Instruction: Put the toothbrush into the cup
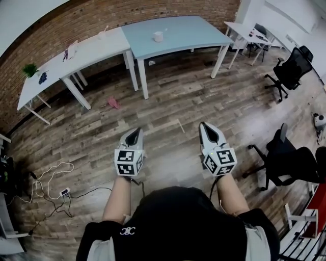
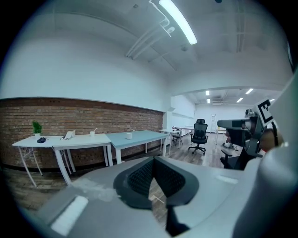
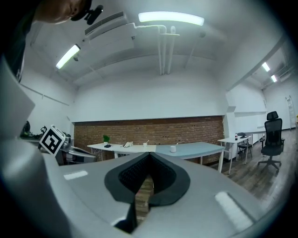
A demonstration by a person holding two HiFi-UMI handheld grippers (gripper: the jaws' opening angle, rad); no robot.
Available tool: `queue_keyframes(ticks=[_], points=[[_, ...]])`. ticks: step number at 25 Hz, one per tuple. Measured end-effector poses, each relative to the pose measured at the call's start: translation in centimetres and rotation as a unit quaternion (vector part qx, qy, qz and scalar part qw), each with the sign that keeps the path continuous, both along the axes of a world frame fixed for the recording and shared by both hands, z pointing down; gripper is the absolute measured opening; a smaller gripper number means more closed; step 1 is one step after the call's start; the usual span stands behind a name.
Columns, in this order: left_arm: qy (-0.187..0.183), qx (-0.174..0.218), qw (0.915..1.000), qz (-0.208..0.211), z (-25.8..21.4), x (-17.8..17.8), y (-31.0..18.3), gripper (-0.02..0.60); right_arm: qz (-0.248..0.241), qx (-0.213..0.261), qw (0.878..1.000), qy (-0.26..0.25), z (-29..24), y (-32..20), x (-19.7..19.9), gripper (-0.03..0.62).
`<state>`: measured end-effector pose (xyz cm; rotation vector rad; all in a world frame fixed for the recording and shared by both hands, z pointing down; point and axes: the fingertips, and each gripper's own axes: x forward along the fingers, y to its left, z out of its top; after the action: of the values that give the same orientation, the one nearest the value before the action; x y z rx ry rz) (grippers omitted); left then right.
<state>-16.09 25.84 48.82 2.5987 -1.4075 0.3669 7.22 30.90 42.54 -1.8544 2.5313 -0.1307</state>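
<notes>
The left gripper [image 1: 134, 133] and right gripper [image 1: 207, 127] are hovering, ribbed black jaws pressed together, empty. A white cup [image 1: 158, 36] is sitting on the far pale-blue tabletop [image 1: 191, 30], across the plank floor [image 1: 204, 94].

Brick wall [image 1: 127, 15], wood floor [image 1: 204, 102], blue table [image 1: 178, 31]

no words or numbers can be read. the only marks are black-and-white square code patterns on the marker cube [image 1: 127, 162] of the left gripper [image 1: 134, 134] and on the cube [image 1: 220, 161] of the right gripper [image 1: 209, 130], plus a small white emblem [image 1: 128, 231], too small to read, on the person's black shirt [image 1: 175, 216].
</notes>
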Motion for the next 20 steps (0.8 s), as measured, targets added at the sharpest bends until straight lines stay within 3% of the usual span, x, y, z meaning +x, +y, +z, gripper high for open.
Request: queue_keyframes(ticks=[8,20], points=[[-0.011,-0.013,0.9998,-0.009,0.6,2.6,1.9,0.006,-0.007,-0.013,1.0,-0.011,1.7,2.0,2.9,0.008],[-0.017,-0.016,0.9989,-0.04,-0.2,1.0,2.7,0.006,-0.038,-0.026,0.999,-0.004,3.1,1.2,1.4,0.008]])
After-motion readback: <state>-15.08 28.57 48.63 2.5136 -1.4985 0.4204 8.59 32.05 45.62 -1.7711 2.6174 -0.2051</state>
